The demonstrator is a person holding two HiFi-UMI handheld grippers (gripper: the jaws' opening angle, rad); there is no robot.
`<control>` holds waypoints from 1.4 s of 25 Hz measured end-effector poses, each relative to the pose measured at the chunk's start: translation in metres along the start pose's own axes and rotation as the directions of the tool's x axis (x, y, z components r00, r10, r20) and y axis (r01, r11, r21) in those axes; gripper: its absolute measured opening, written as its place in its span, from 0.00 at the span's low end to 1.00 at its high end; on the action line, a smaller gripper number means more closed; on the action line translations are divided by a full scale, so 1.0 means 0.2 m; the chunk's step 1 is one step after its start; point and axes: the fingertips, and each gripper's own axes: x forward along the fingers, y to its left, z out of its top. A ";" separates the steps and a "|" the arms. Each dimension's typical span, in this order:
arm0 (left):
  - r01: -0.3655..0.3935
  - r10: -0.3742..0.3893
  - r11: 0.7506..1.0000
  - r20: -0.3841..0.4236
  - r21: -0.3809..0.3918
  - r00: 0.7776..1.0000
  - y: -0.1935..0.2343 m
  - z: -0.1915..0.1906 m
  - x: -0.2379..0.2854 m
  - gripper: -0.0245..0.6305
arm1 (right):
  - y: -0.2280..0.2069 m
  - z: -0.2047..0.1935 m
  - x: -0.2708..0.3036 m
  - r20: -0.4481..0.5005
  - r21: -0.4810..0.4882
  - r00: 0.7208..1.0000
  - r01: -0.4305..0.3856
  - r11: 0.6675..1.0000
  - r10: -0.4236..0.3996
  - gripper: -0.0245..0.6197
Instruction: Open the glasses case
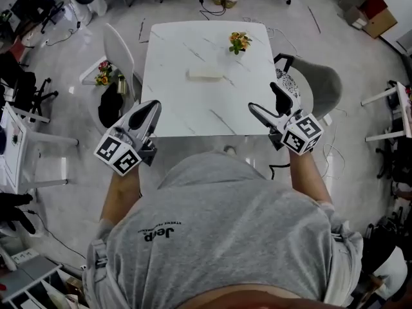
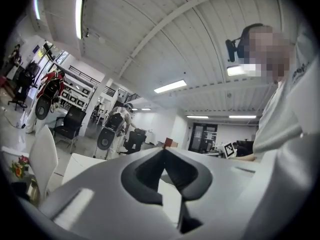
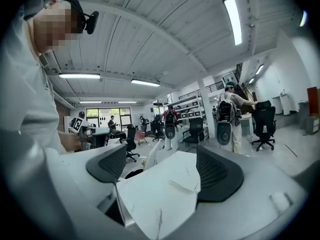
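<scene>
The pale, shut glasses case [image 1: 205,74] lies on the white marble table [image 1: 193,111], toward its far half. Both grippers hover at the near table edge, well short of the case. My left gripper [image 1: 152,110] is at the near left corner; in the left gripper view [image 2: 163,151] its jaws meet at the tips with nothing in them. My right gripper [image 1: 266,105] is at the near right corner with its jaws spread. In the right gripper view [image 3: 160,159] the table shows between them, with the case [image 3: 181,186] small and far ahead.
A small pot of orange flowers [image 1: 239,42] stands near the table's far right corner. A white chair [image 1: 120,51] is at the table's left and a grey chair [image 1: 322,82] at its right. More flowers [image 1: 103,73] and a black bag [image 1: 111,105] sit left of the table.
</scene>
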 end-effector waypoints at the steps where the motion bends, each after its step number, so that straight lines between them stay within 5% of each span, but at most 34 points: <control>1: -0.007 0.007 1.000 0.006 -0.022 1.000 -0.01 0.01 0.10 0.12 | -0.09 0.03 0.03 0.003 -0.003 1.000 -0.021 1.000 0.021 0.69; 9: -0.056 0.055 0.998 -0.024 -0.025 0.998 0.01 0.03 0.65 0.12 | -0.57 0.11 0.20 -0.030 -0.062 0.992 -0.128 0.990 0.126 0.69; 19: -0.022 0.024 1.000 -0.082 0.023 0.996 0.41 -0.06 0.71 0.12 | -0.56 -0.19 0.76 -0.206 -0.163 0.971 -0.158 0.974 0.123 0.69; 24: 0.035 -0.032 0.999 -0.123 0.021 0.992 0.62 -0.13 0.70 0.12 | -0.49 -0.55 1.05 -0.401 -0.247 0.911 -0.208 0.946 0.096 0.69; 28: 0.034 -0.030 0.999 -0.155 0.020 0.988 0.77 -0.22 0.71 0.12 | -0.53 -0.87 1.20 -0.545 -0.289 0.834 -0.281 0.915 0.084 0.69; 35: 0.012 -0.013 1.000 -0.171 -0.006 0.985 1.01 -0.40 0.73 0.12 | -0.69 -1.39 1.36 -0.686 -0.323 0.727 -0.336 0.885 0.026 0.69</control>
